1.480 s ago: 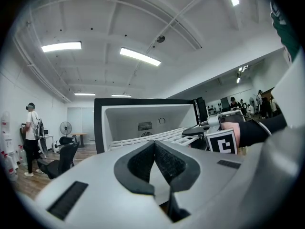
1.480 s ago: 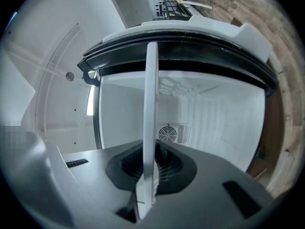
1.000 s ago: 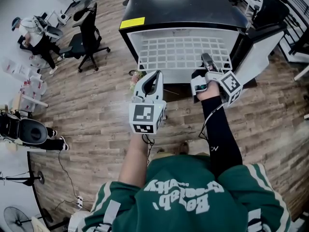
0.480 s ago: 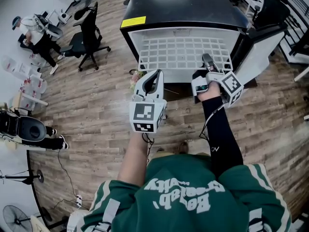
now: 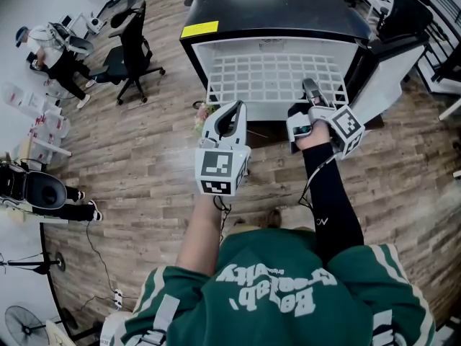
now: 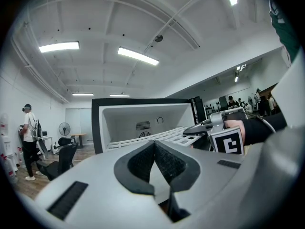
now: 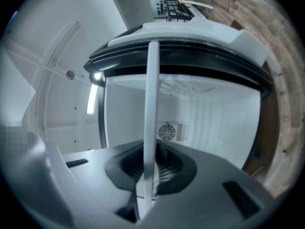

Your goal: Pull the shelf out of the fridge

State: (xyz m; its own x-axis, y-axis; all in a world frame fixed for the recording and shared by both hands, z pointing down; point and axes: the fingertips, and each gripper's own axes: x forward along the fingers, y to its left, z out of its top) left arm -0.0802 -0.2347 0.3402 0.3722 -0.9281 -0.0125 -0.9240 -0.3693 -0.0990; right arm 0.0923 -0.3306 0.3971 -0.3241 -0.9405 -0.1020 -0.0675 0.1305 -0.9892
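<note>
R gripper (image 5: 310, 89) clamps front edge of white wire shelf (image 5: 270, 74), jaws pinching it; shelf sticks partway out of open black fridge (image 5: 274, 6); L gripper (image 5: 232, 108) jaws pressed together w/ nothing btwn, held near shelf's front left corner, apart from it; both forearms reach fwd; wood floor (image 5: 137, 164); office chair (image 5: 130, 45) at left.

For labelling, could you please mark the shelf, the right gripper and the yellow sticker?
shelf (image 5: 270, 78): head view, grid middle.
right gripper (image 5: 310, 89): head view, between fingertips.
yellow sticker (image 5: 199, 29): head view, sticker centre.
</note>
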